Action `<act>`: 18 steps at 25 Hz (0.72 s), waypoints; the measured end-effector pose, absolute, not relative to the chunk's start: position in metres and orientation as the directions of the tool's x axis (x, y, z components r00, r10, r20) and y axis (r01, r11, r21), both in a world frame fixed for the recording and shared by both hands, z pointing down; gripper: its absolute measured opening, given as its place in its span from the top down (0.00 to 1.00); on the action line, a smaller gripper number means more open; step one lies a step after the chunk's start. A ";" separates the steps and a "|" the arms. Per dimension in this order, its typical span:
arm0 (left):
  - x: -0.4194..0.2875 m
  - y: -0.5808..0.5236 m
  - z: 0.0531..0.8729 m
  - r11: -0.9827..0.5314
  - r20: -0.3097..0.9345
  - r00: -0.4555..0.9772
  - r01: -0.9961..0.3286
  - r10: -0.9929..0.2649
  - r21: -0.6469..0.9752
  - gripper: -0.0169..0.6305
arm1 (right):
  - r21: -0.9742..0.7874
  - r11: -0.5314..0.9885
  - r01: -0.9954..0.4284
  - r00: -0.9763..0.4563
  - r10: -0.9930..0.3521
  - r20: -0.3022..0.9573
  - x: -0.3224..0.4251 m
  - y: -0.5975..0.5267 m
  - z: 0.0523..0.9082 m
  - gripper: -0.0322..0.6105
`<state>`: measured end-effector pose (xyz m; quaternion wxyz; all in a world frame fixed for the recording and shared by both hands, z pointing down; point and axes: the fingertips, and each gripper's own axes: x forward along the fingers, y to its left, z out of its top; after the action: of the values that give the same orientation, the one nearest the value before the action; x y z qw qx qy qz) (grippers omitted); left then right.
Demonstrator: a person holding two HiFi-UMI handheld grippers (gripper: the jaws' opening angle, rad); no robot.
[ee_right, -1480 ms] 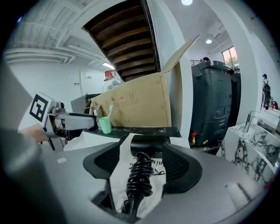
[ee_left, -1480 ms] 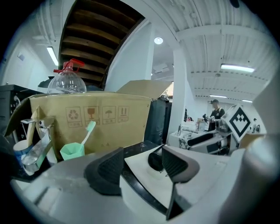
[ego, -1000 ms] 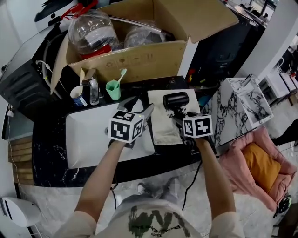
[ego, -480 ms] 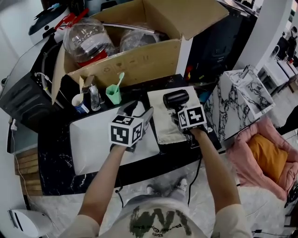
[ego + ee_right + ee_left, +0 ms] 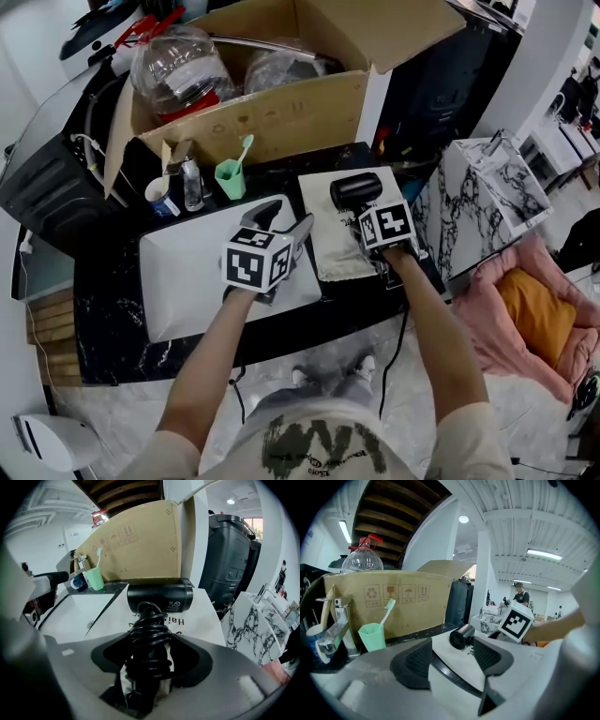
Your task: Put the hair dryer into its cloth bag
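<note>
A black hair dryer (image 5: 354,192) lies on a cream cloth bag (image 5: 328,251) on the dark counter, its barrel (image 5: 160,597) crosswise at the far end. Its handle (image 5: 149,648), wrapped in black cord, points toward me. My right gripper (image 5: 367,220) points steeply down over that handle. Its jaws have just been closing and now sit against the cord bundle on both sides (image 5: 150,660). My left gripper (image 5: 287,221) hovers open over the white basin's right end, left of the bag, with nothing between its fingers (image 5: 412,663).
Behind the counter stands an open cardboard box (image 5: 281,117) holding plastic bottles. A green cup with a toothbrush (image 5: 230,176), a small bottle (image 5: 192,183) and a white cup (image 5: 161,197) line the back-left. The white basin (image 5: 187,277) fills the left side. To the right stands a marble-patterned box (image 5: 487,202).
My right gripper has come closer to the hair dryer and lower over its handle, and its jaws have narrowed onto the cord. The left gripper has stayed nearly still.
</note>
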<state>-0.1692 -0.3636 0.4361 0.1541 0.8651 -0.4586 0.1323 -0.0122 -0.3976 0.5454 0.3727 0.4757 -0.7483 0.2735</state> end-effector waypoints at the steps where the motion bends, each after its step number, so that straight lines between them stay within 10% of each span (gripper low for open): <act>1: -0.170 -0.362 0.437 -0.531 0.371 0.544 -0.835 -0.753 0.148 0.55 | -0.050 0.397 -0.916 -0.267 -0.512 0.816 -0.013 -0.398 0.545 0.54; 18: -0.157 -0.342 0.434 -0.537 0.370 0.549 -0.831 -0.749 0.147 0.55 | -0.068 0.407 -0.911 -0.315 -0.580 0.751 0.003 -0.363 0.515 0.55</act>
<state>-0.1565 -0.3417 0.4339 0.1546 0.8665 -0.4559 0.1322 0.0030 -0.3626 0.5154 0.3297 0.4834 -0.7711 0.2511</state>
